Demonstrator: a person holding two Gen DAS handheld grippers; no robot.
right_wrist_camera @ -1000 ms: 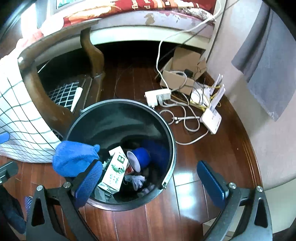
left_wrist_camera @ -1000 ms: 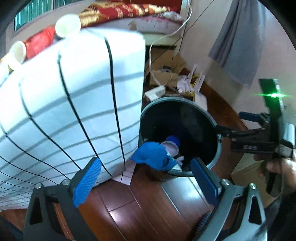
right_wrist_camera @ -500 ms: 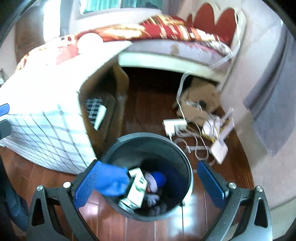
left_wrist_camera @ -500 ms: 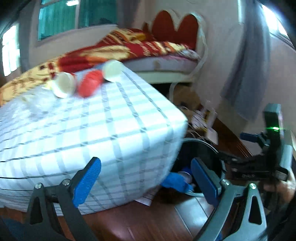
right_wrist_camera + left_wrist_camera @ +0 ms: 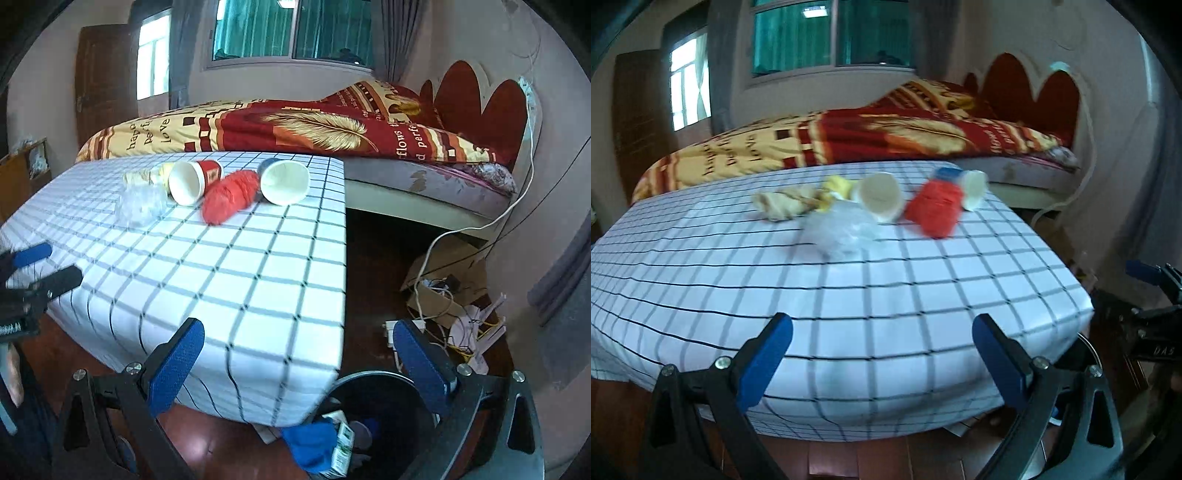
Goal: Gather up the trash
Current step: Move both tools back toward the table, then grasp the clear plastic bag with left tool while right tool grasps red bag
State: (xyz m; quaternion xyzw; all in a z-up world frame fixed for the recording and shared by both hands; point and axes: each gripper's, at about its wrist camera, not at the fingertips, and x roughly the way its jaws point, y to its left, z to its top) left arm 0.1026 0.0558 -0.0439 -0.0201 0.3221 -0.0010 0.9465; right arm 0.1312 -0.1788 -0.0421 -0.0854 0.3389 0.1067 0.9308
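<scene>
Trash lies at the far side of a table with a checked cloth (image 5: 886,288): a red fuzzy item (image 5: 936,210) (image 5: 231,197), two paper cups (image 5: 881,197) (image 5: 284,182), a clear plastic wrapper (image 5: 842,230) (image 5: 140,203) and a beige-yellow crumpled item (image 5: 790,201). My left gripper (image 5: 882,356) is open and empty over the table's near edge. My right gripper (image 5: 299,363) is open and empty over the table's corner. The dark bin (image 5: 369,417) stands below the right gripper, holding a blue cloth (image 5: 314,445) and a carton (image 5: 341,450).
A bed with a red and yellow blanket (image 5: 295,125) stands behind the table. Boxes, cables and papers (image 5: 454,295) clutter the wooden floor at the right, by the wall. Each gripper shows in the other's view at the edge (image 5: 1152,325) (image 5: 26,280).
Both grippers have risen from the bin on the floor to table height. The views now face the table top and its trash instead of the bin's inside.
</scene>
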